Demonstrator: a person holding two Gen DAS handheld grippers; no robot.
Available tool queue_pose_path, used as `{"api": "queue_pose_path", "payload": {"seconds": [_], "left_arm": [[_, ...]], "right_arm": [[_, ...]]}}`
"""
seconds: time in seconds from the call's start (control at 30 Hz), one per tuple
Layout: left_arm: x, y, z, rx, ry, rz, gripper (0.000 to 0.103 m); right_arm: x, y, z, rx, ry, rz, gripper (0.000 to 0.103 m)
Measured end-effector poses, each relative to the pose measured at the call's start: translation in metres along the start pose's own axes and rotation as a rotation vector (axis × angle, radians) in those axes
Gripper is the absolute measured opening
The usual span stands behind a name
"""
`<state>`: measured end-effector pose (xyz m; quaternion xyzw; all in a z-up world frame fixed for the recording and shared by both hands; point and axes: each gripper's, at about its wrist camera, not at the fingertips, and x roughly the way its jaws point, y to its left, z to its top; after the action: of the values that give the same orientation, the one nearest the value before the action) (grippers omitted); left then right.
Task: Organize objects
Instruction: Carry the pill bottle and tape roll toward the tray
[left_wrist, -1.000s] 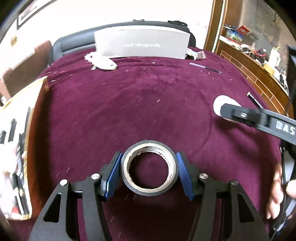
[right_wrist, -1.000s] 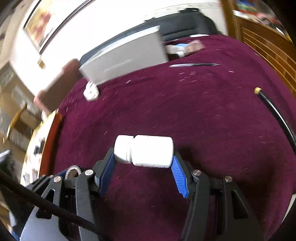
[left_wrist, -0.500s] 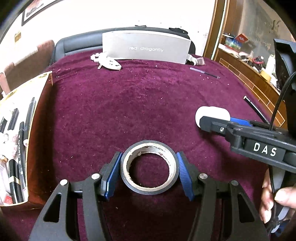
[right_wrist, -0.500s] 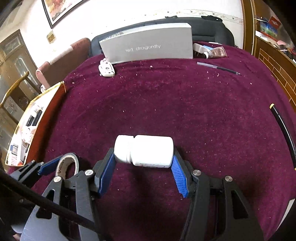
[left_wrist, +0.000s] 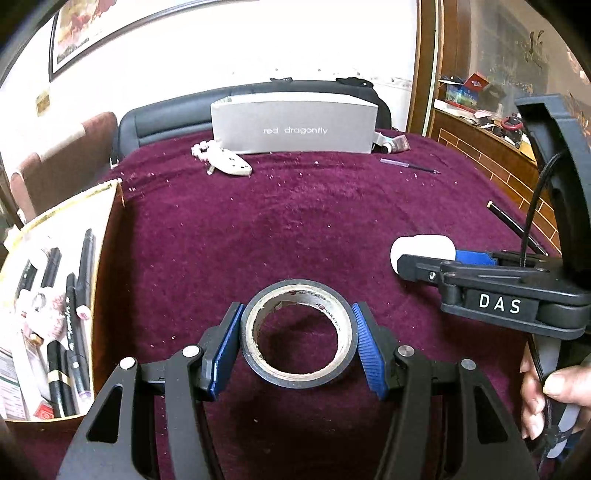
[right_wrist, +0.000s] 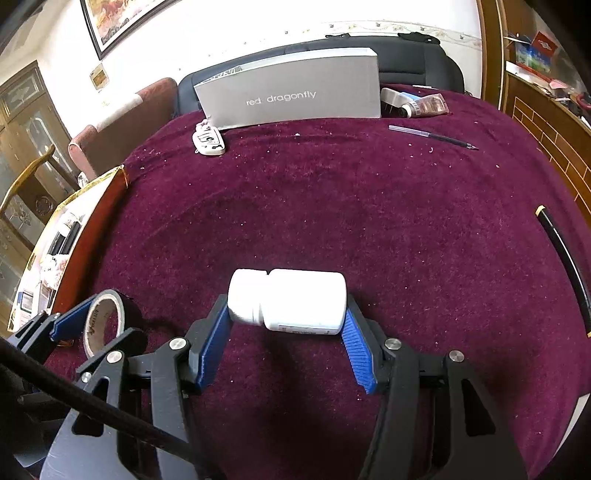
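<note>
A black tape roll (left_wrist: 295, 374) with a pale core lies flat between the blue pads of my left gripper (left_wrist: 297, 307), which is shut on its sides just above the maroon cloth (left_wrist: 295, 229). My right gripper (right_wrist: 286, 301) is shut on a white pill bottle (right_wrist: 306, 299), held sideways with its cap to the left. In the left wrist view the right gripper (left_wrist: 424, 260) with the bottle (left_wrist: 424, 246) hangs at the right, a hand on its handle. In the right wrist view the left gripper (right_wrist: 90, 323) and tape (right_wrist: 92, 325) sit low at the left.
An open wooden box (left_wrist: 107, 258) holding pens stands at the table's left edge. At the back stand a grey shoebox (left_wrist: 295, 127), a white key fob (left_wrist: 229, 164), a tube (left_wrist: 397, 142) and a pen (left_wrist: 410, 166). A black stick (left_wrist: 513, 227) lies at the right.
The right gripper with the bottle has come in from the right, nearer the left gripper, and its view has rolled level. Both grips are unchanged.
</note>
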<state>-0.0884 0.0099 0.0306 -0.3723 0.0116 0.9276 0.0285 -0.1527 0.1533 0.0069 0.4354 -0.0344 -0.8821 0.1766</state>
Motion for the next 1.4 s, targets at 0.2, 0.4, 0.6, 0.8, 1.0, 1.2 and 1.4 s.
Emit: {"api": "queue_pose_path", "payload": {"seconds": [0.2, 0.4, 0.6, 0.8, 1.0, 1.2, 1.4], "left_arm": [[-0.002, -0.002, 0.0, 0.014, -0.022, 0.023, 0.052], [-0.006, 0.001, 0.002, 0.011, -0.055, 0.059, 0.052], [-0.02, 0.003, 0.004, 0.005, -0.088, 0.073, 0.052], [-0.051, 0.005, 0.001, 0.0, -0.134, 0.049, 0.052], [-0.071, 0.016, -0.006, -0.013, -0.161, 0.043, 0.052], [-0.089, 0.041, -0.013, -0.047, -0.189, 0.058, 0.052], [-0.103, 0.083, -0.016, -0.115, -0.212, 0.09, 0.053]], "right_arm": [[0.001, -0.001, -0.001, -0.004, -0.004, -0.008, 0.056], [0.005, 0.003, -0.001, -0.036, -0.026, -0.052, 0.056], [0.007, 0.001, -0.001, -0.038, -0.031, -0.065, 0.057], [0.007, -0.008, -0.001, 0.014, -0.03, -0.063, 0.058], [0.008, -0.007, -0.001, 0.014, -0.032, -0.103, 0.058], [0.005, -0.013, -0.001, 0.05, -0.043, -0.15, 0.057], [-0.003, -0.02, -0.006, 0.124, -0.053, -0.19, 0.057]]}}
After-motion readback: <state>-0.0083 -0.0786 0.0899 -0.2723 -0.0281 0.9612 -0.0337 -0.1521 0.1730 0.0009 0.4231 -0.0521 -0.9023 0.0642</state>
